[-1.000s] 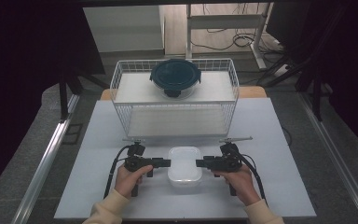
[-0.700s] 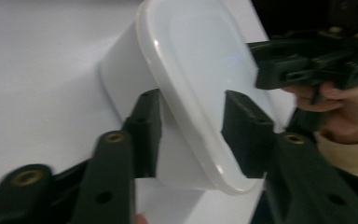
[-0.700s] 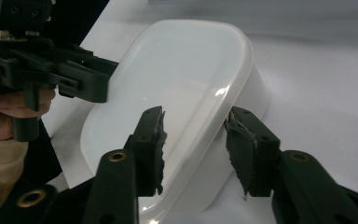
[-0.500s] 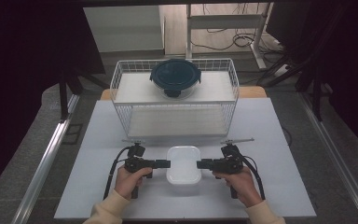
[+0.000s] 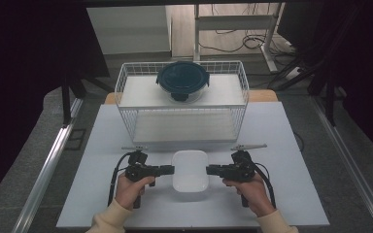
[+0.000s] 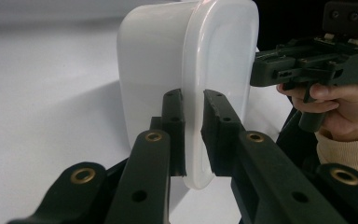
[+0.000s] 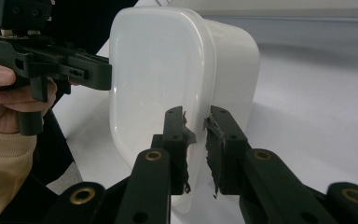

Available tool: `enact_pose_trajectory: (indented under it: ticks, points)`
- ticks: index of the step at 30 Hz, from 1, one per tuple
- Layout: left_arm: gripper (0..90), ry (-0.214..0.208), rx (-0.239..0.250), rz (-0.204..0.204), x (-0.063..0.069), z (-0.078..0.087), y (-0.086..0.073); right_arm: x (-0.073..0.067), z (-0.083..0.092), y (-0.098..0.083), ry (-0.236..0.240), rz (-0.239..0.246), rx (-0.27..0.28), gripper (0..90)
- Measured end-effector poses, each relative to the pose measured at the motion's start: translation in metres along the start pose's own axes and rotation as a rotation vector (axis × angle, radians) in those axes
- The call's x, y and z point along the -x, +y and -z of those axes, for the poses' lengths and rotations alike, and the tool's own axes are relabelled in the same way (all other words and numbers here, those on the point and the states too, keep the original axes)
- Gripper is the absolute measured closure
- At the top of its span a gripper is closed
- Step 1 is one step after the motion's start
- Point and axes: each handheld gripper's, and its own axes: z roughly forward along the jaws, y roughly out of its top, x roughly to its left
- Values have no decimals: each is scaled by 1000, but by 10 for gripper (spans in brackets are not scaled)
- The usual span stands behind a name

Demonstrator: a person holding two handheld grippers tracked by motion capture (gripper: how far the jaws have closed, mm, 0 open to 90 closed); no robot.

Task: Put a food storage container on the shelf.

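Left gripper view shows your left tool [image 6: 193,135] pinching the rim of the white container [image 6: 186,70], jaws just closed; your right tool [image 7: 197,149] has closed likewise on the opposite rim. The container sits on the tabletop [image 5: 281,145] before the wire basket [image 5: 182,104]. Lift both hands evenly, keeping it level.

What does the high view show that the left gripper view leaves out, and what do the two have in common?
High view: a white wire basket at the table's far side, with a dark round lidded container on top. Left gripper view: the left gripper has just been closing, its jaws on either side of the rim of the white container. Both: that container, pinched from the opposite side by the right gripper.
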Motion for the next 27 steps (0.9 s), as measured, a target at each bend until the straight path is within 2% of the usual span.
enact_pose_trajectory:
  ticks: [5, 9, 22, 27]
  points:
    - [801, 5, 13, -36, 8, 6, 2, -4, 4, 2, 2, 24, 13, 773]
    - [802, 26, 22, -91, 19, 13, 5, -13, 8, 4, -12, 64, 30, 773]
    - [804, 15, 40, -142, 25, 23, 9, -28, 20, 11, -14, 128, 65, 776]
    - [805, 27, 52, -169, 32, 28, 10, -33, 23, 13, -19, 153, 74, 777]
